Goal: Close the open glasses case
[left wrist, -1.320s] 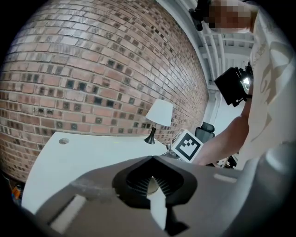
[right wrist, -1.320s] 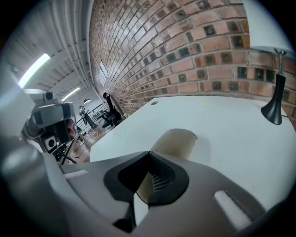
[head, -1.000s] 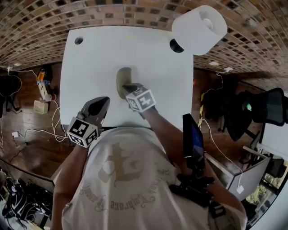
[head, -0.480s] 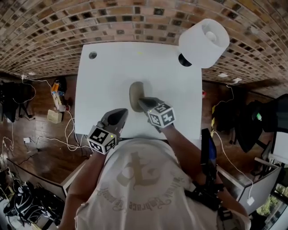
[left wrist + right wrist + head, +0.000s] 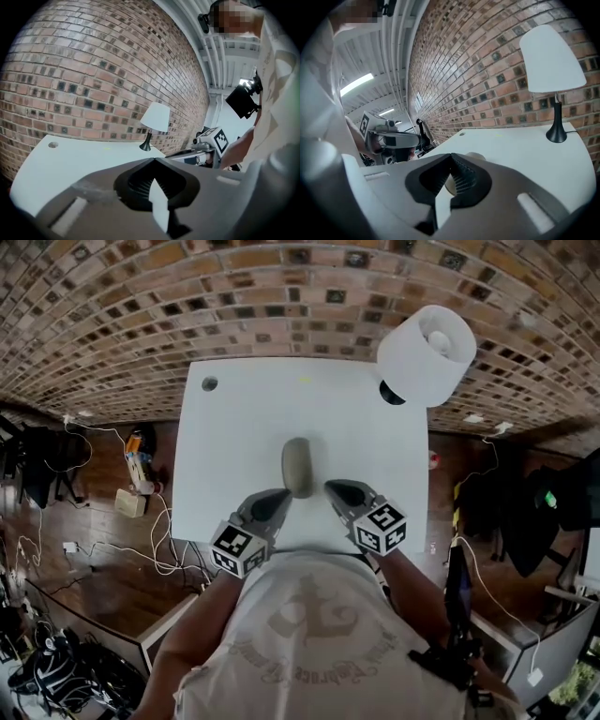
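The glasses case (image 5: 298, 466) is a beige oval pod lying shut in the middle of the white table (image 5: 234, 446). In the head view both grippers hover near the table's front edge, just short of the case and not touching it. My left gripper (image 5: 280, 495) is at its lower left and my right gripper (image 5: 333, 488) at its lower right. Each has its jaws shut with nothing between them. In the right gripper view, part of the case (image 5: 476, 155) peeks over the shut jaws. The case is hidden in the left gripper view.
A white-shaded lamp (image 5: 427, 343) on a black base stands at the table's far right corner, also seen as the lamp (image 5: 156, 117) and the lamp (image 5: 551, 58). A cable hole (image 5: 209, 384) sits at the far left corner. A brick wall lies behind; cables and chairs crowd the floor.
My right gripper has lifted off the case and pulled back toward the person. The left gripper has shifted slightly, and both now sit level at the front edge.
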`<state>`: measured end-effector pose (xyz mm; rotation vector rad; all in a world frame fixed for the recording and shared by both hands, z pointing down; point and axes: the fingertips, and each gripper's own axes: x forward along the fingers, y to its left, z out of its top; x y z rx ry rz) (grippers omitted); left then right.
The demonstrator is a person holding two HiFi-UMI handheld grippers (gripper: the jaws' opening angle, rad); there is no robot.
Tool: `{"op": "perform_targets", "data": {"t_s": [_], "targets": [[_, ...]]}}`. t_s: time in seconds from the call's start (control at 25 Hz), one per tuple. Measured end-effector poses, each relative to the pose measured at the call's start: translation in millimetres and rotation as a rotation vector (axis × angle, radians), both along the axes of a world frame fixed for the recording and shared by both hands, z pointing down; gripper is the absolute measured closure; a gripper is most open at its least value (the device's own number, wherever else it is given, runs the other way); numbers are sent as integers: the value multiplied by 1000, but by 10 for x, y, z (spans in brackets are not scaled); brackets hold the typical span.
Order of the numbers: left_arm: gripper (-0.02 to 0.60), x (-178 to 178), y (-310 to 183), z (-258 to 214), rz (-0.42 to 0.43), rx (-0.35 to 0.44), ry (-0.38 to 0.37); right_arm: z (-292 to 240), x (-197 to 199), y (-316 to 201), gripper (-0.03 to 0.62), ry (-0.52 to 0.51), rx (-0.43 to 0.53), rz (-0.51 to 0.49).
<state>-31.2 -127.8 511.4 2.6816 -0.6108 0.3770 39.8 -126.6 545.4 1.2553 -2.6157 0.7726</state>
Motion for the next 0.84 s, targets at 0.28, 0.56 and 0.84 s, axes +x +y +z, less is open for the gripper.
{"op": "perform_targets", "data": {"t_s": [0.28,0.56,0.84], "targets": [[577,110,105,62,-17,6,5,-129,106,98,587,-24,46,0],[577,205,186,164,-31,-11,7,-149,126,135,587,-32,61,-17],[577,321,230,176,-22,-12,-1,-99,228,201,586,-37,46,-4]]}}
